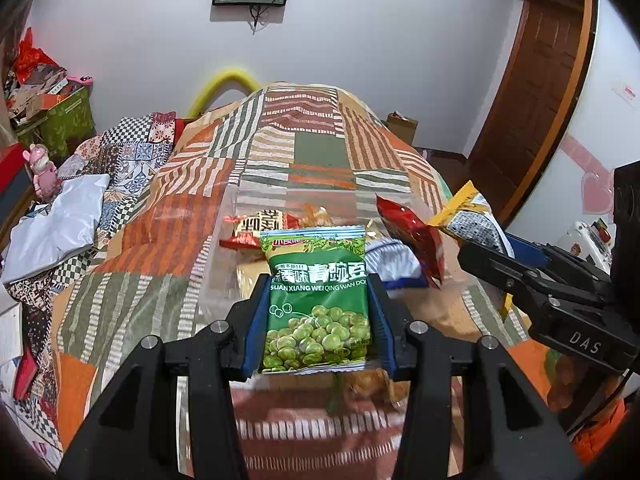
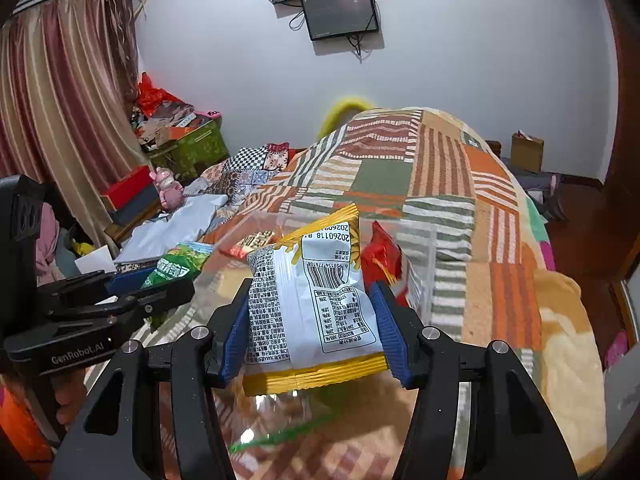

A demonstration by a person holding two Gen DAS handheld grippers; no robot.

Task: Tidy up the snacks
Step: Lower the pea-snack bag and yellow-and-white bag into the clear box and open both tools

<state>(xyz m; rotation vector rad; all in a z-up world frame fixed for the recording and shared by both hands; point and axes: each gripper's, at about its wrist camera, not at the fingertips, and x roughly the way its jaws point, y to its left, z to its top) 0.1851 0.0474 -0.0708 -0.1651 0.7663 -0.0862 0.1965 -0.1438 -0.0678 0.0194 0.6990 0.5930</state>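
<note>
**Op 1:** Nearest my left lens, the left gripper has its 2 blue-padded fingers closed against the sides of a green foil packet of green peas, held upright. Its label reads "SUAN XIANG WEI QING WAN DOU" under large white Chinese characters, with peas pictured below.

**Op 2:** And your other tool?

**Op 1:** I see the right gripper clamped on a yellow-edged white snack packet, back side facing me: a barcode, a nutrition table and the printed date "20260118". In the left view the right tool's body bears "DAS"; in the right view the left tool's body reads "GenRobot.AI".

**Op 2:** Where do the packets sit relative to the box?

**Op 1:** Both hang just in front of a clear plastic container resting on the patchwork striped blanket. Inside it I make out a red-and-cream packet with Chinese lettering and a blue-and-white striped packet. A shiny red foil packet stands tilted at the container's right side.
</note>
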